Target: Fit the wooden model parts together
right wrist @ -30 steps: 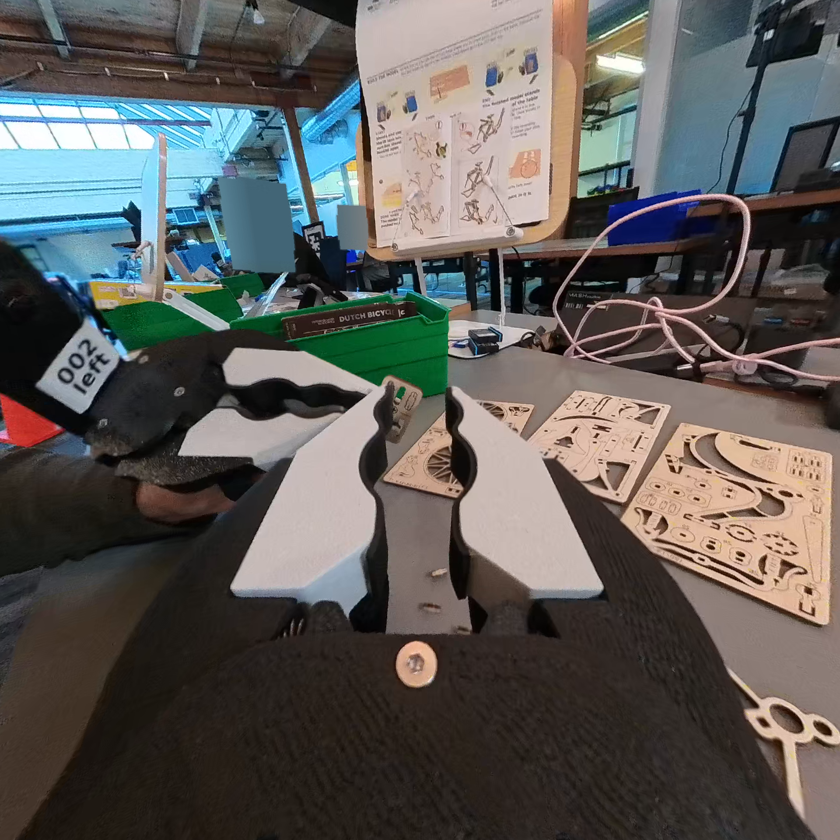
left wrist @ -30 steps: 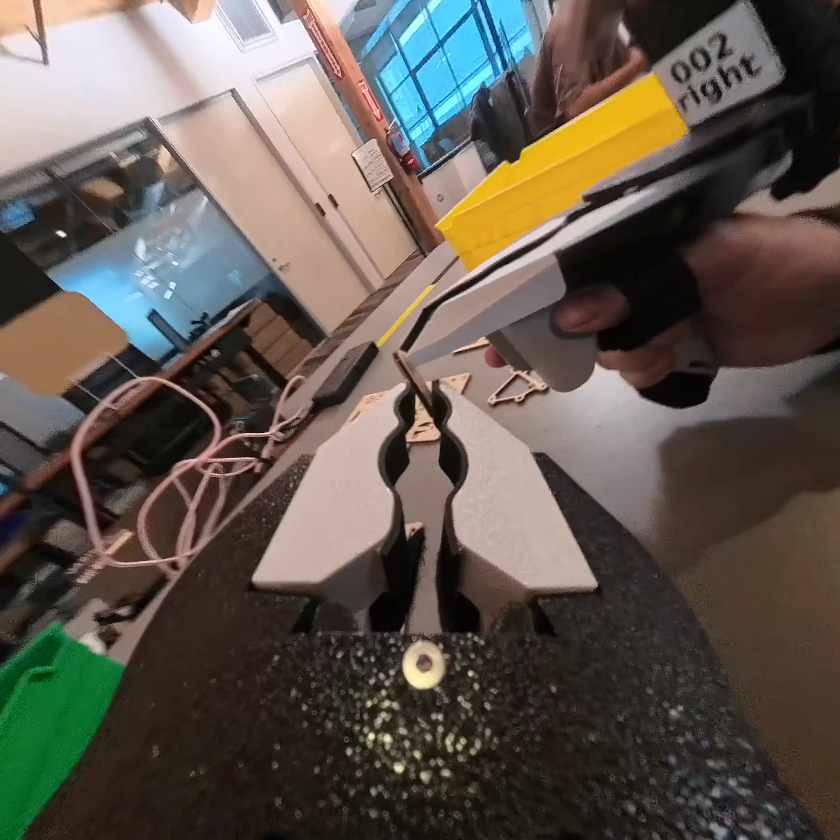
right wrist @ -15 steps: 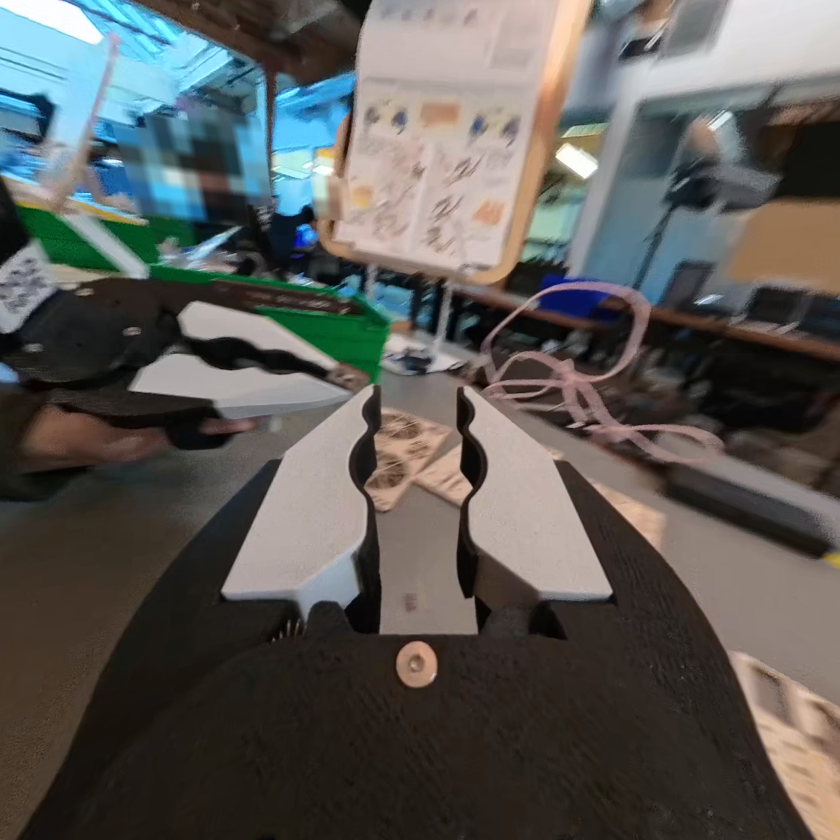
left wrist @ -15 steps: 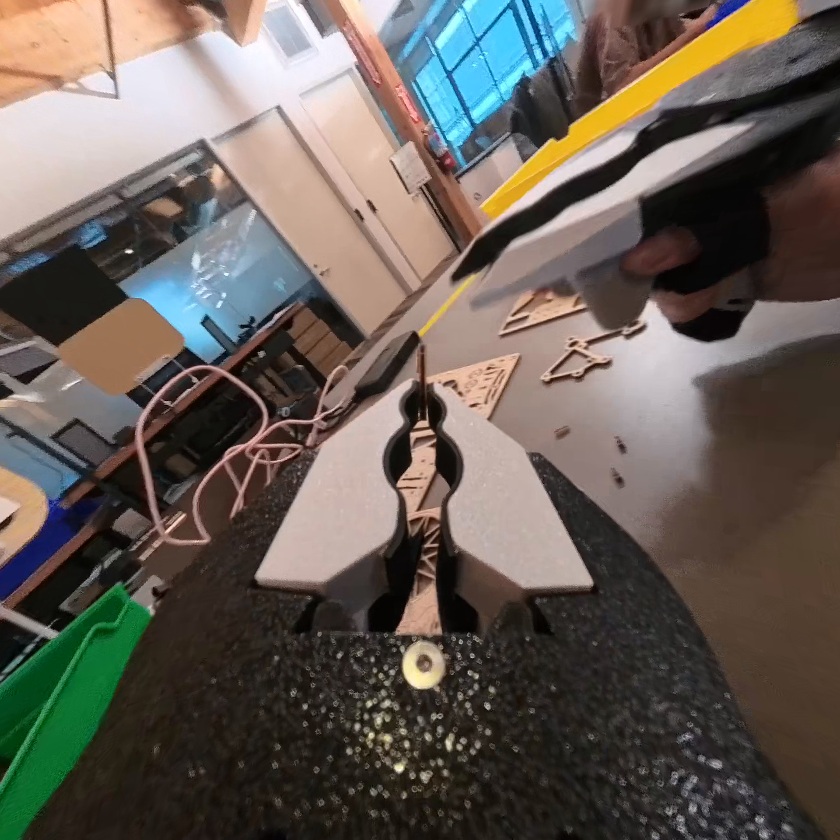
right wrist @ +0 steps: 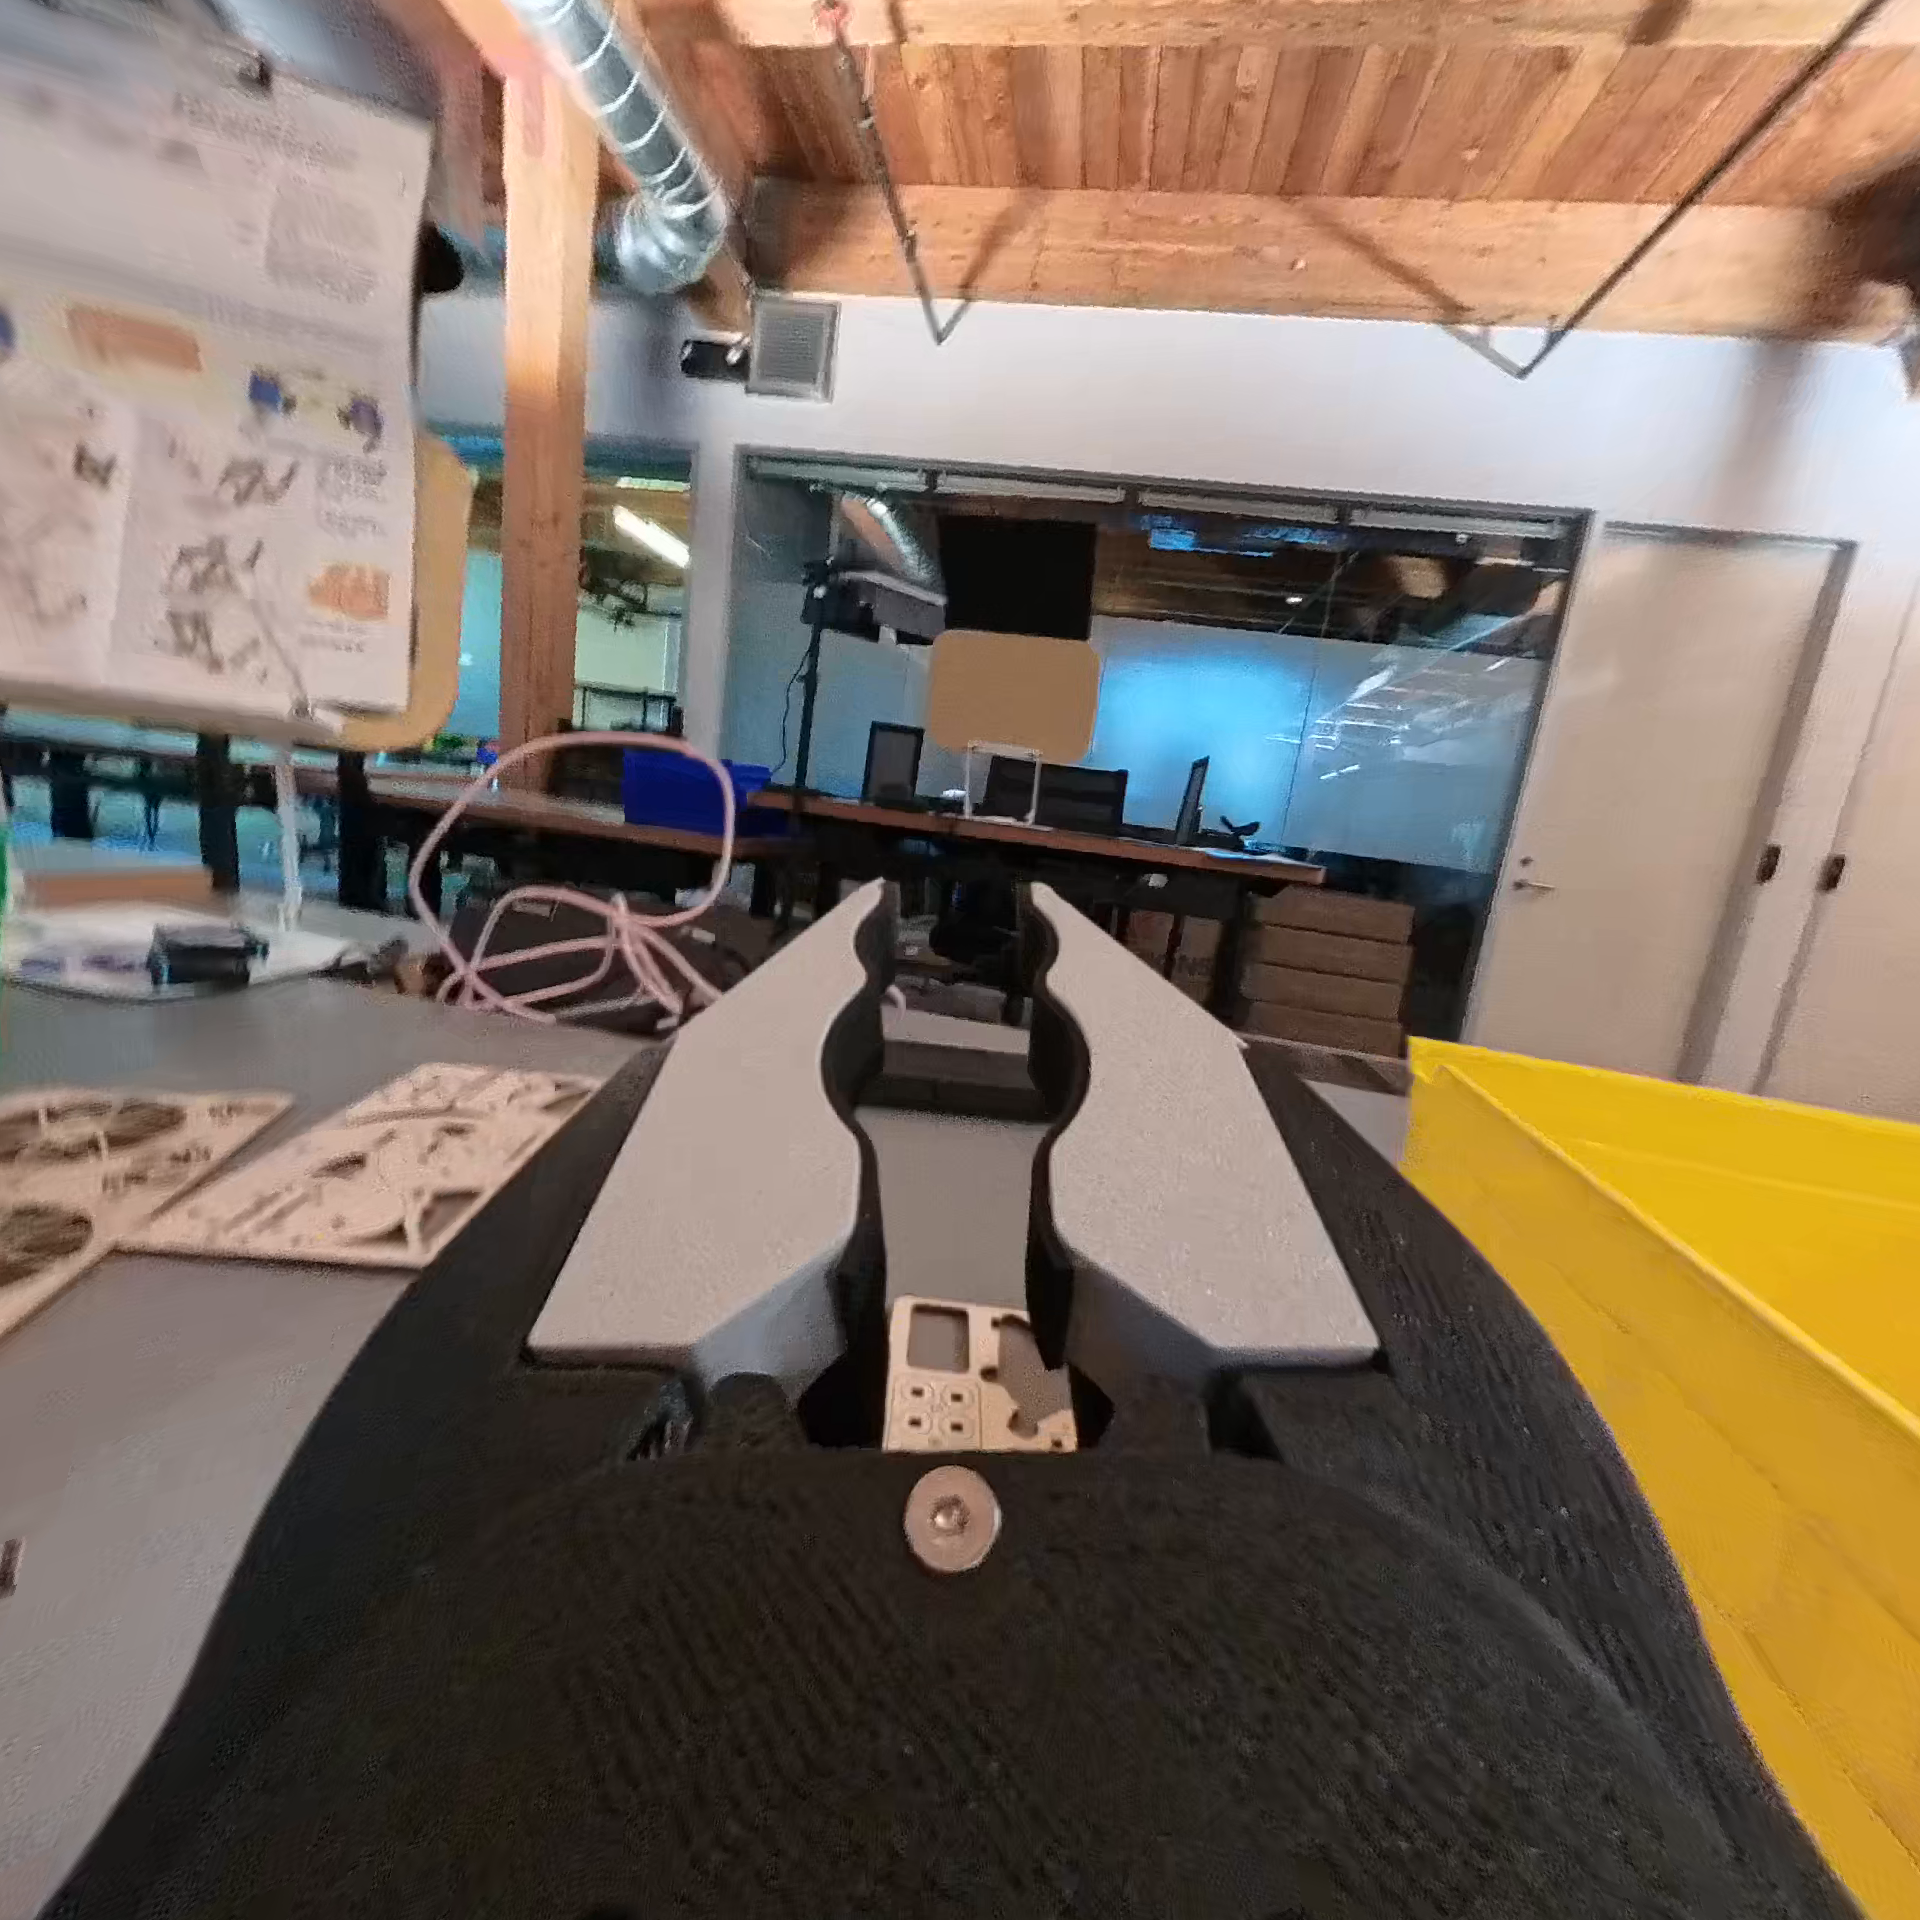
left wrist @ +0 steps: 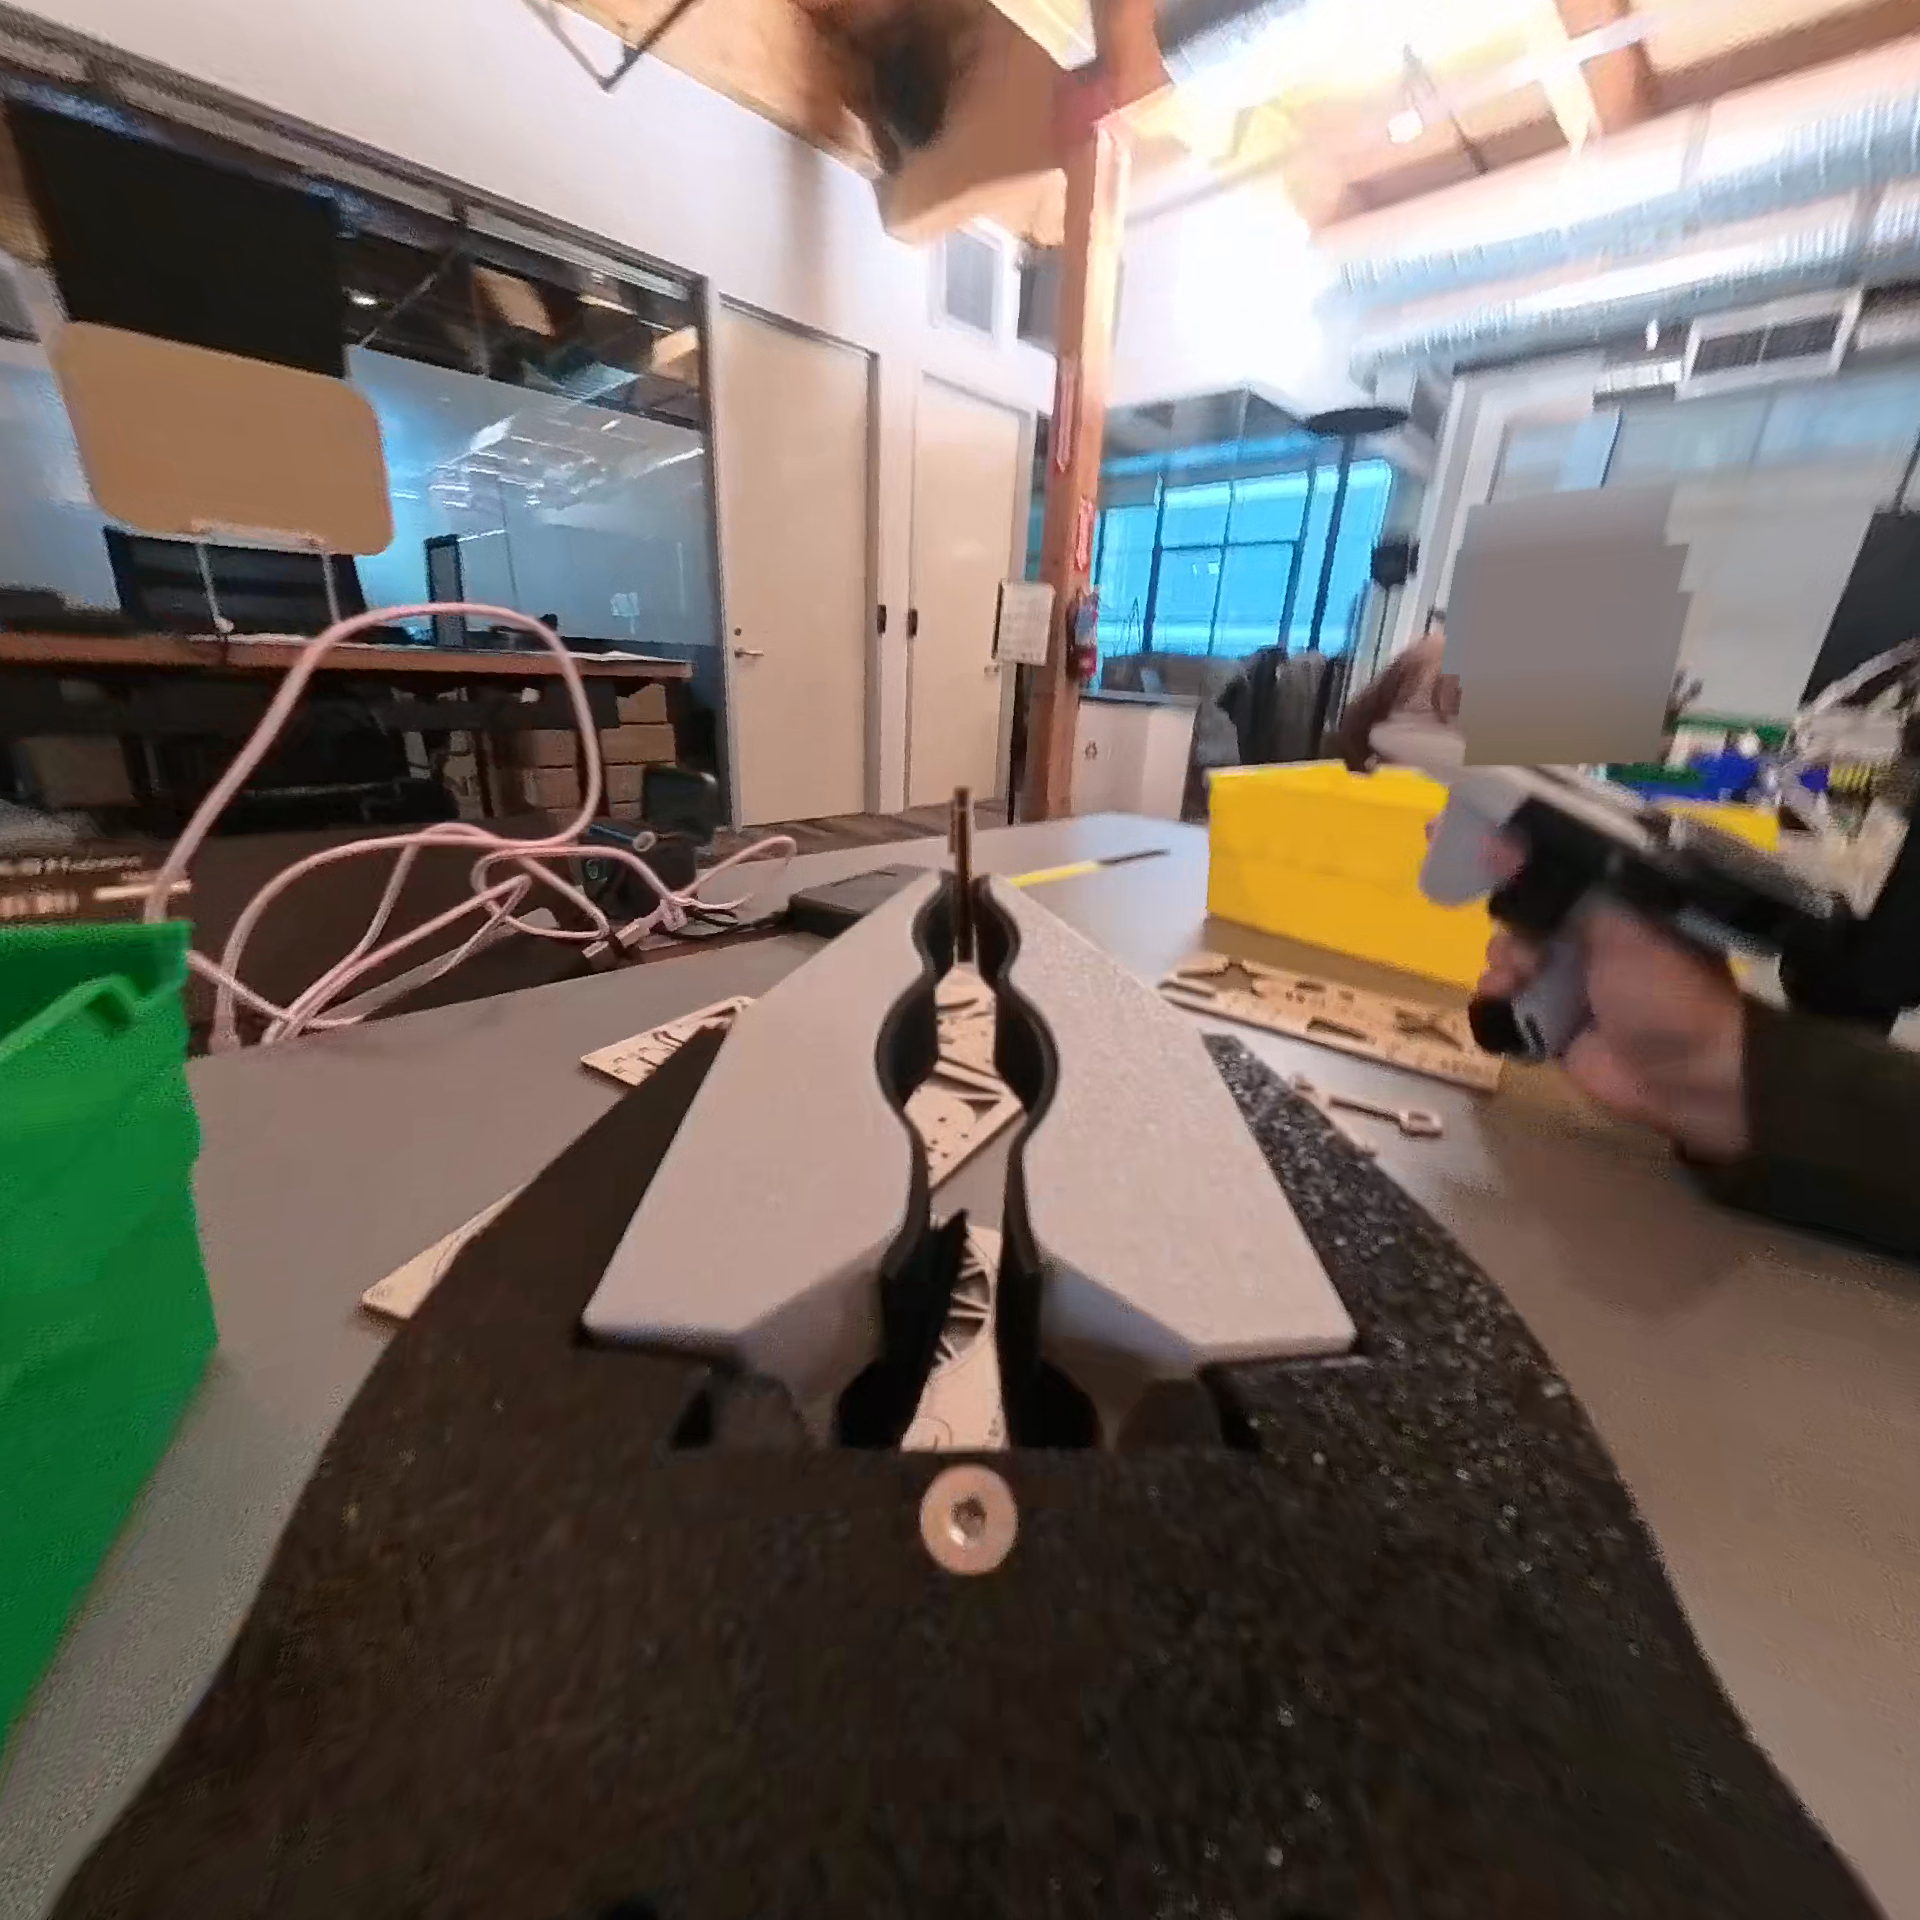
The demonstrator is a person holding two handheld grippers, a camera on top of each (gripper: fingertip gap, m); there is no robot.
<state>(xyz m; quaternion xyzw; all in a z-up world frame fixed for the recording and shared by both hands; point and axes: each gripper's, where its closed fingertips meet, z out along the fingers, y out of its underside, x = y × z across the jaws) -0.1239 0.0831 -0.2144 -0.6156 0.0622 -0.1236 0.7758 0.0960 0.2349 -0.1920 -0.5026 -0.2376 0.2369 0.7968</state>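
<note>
My left gripper is shut on a small thin wooden part. The part stands edge-on and upright out of the tips, above the grey table. Flat wooden part sheets lie on the table under and beyond it and to the right. My right gripper is open and empty and held above the table. A corner of a wooden sheet shows below its jaws. More wooden sheets lie to its left. In the left wrist view, the hand holding the right gripper is far right and blurred.
A yellow bin stands close on the right gripper's right, and also shows in the left wrist view. A green bin is at the left gripper's left. A pink cable and an instruction sheet on a stand are behind. A loose wooden piece lies on the table. The grippers' ends are close to 25 cm from one another.
The two grippers were tip to tip a second ago and have drawn apart. The left still holds the part and has levelled out. The right has swung right, toward the yellow bin.
</note>
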